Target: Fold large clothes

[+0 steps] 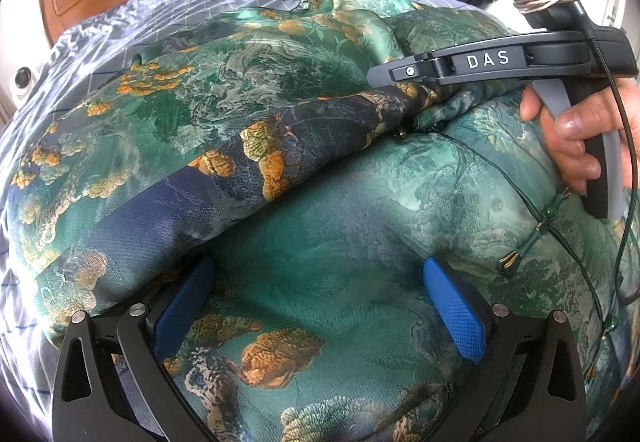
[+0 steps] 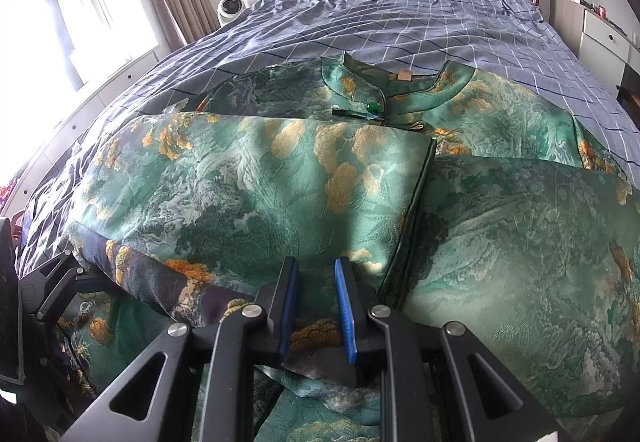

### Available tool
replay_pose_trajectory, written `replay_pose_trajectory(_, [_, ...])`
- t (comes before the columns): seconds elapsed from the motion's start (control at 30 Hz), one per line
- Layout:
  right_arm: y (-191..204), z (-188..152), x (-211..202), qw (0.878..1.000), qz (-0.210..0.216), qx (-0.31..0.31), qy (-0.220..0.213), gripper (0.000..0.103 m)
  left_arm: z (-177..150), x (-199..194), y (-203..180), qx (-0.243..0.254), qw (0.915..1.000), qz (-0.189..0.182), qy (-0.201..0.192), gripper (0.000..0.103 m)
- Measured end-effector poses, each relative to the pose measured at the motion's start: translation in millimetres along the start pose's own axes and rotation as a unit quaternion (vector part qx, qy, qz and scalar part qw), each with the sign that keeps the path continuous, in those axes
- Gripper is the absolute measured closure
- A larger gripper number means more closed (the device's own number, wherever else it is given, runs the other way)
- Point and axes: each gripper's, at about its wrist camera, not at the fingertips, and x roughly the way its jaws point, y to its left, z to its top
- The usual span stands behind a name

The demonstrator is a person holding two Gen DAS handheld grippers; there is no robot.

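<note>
Robe (image 2: 304, 178) on bed (image 2: 420, 14); right gripper (image 2: 317, 312) apparently pinching fold.

Green floral brocade dress (image 2: 320, 170) spread on bed; side folded inward.

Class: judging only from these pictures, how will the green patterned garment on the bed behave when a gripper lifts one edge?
The garment will probably droop limply: its folded panel sags in soft ridges. Its sheen suggests slippery cloth, so layers may slide. The right gripper already bunches it easily, so it seems light.

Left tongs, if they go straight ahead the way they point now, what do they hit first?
Probably the green dress lying just ahead of the open left tongs; depth is hard to judge.
</note>
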Motion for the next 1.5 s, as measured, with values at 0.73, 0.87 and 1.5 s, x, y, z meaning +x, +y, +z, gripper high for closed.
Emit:
replay_pose_trajectory(0.73, [1.8, 1.3, 0.1, 1.000, -0.002, -0.001, 0.001, 0.084, 0.2, 0.6, 0.2, 0.000, 1.0000, 0.000, 0.000, 0.000])
replay_pose_trajectory(0.87, [1.9, 1.6, -0.1, 1.000, -0.002, -0.002, 0.001, 0.084, 0.1, 0.5, 0.2, 0.000, 1.0000, 0.000, 0.000, 0.000])
replay_pose_trajectory(1.5, [1.4, 1.1, -0.4, 1.000, -0.003, -0.003, 0.001, 0.084, 0.1, 0.1, -0.2, 0.000, 1.0000, 0.000, 0.000, 0.000])
